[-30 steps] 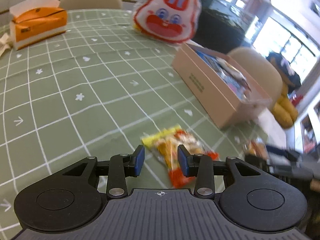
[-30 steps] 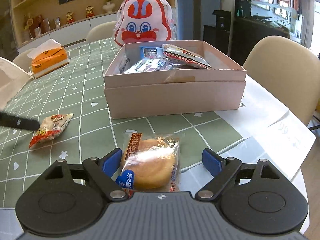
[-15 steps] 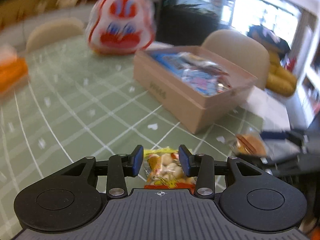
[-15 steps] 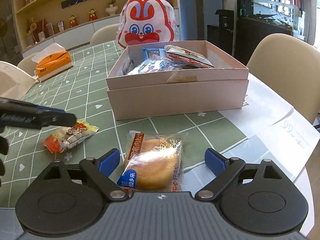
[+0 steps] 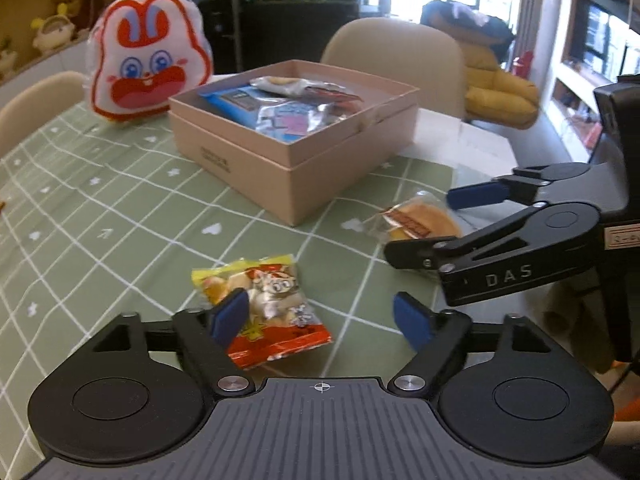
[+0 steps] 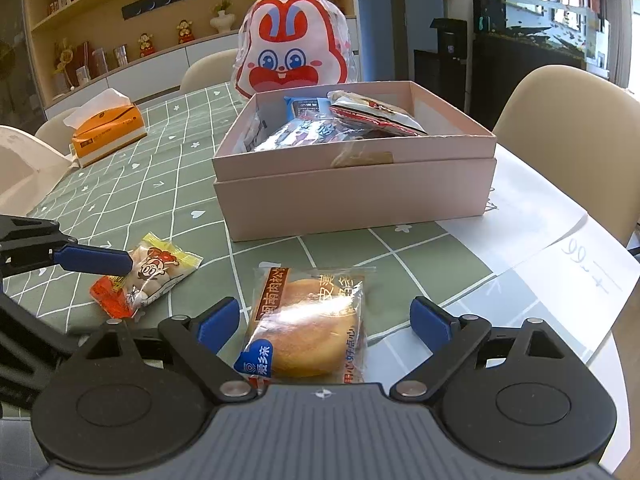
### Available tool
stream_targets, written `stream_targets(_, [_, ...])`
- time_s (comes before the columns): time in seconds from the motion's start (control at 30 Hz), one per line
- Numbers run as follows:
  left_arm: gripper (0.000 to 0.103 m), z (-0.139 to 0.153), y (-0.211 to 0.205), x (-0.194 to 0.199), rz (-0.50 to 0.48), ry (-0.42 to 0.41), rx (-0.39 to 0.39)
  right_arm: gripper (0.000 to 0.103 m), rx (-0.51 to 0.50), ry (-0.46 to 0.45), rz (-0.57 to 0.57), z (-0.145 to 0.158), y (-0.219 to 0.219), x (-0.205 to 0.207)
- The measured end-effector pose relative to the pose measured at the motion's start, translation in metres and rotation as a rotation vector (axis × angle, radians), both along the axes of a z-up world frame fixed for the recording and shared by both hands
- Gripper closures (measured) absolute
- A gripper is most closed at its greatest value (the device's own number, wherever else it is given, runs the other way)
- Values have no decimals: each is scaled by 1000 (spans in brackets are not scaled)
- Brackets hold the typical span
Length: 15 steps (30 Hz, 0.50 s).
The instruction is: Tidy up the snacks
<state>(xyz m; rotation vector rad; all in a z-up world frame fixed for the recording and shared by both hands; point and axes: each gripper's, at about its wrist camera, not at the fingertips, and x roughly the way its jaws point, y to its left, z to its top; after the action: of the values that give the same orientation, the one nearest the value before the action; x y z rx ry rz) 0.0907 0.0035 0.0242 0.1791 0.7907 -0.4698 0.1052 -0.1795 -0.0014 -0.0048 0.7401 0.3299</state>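
A yellow and red snack packet (image 5: 266, 298) lies on the green checked tablecloth, between the open fingers of my left gripper (image 5: 320, 318), nearer the left finger. It also shows in the right wrist view (image 6: 150, 276). A wrapped round bun (image 6: 310, 328) lies between the open fingers of my right gripper (image 6: 324, 320); it also shows in the left wrist view (image 5: 418, 220). The pink cardboard box (image 6: 352, 196) behind holds several snack packets and also shows in the left wrist view (image 5: 296, 172).
A red and white rabbit-face bag (image 6: 294, 56) stands behind the box. An orange tissue box (image 6: 108, 132) sits at the far left. White paper (image 6: 560, 256) covers the table's right edge. Beige chairs (image 6: 568, 120) surround the table.
My left gripper has opened wide and swung right to face the box; the snack packet lies on the cloth between its fingers. My right gripper has stayed over the bun.
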Motion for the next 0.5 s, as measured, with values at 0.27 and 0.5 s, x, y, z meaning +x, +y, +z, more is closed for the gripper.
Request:
stream_targets(0.27, [24,6,18,-10,87,-93,17,10,-15,0,1,0,2,0])
stream_targets(0.5, [24,-11,27,10,143,8,-26,7,-35,3,14,0,4,1])
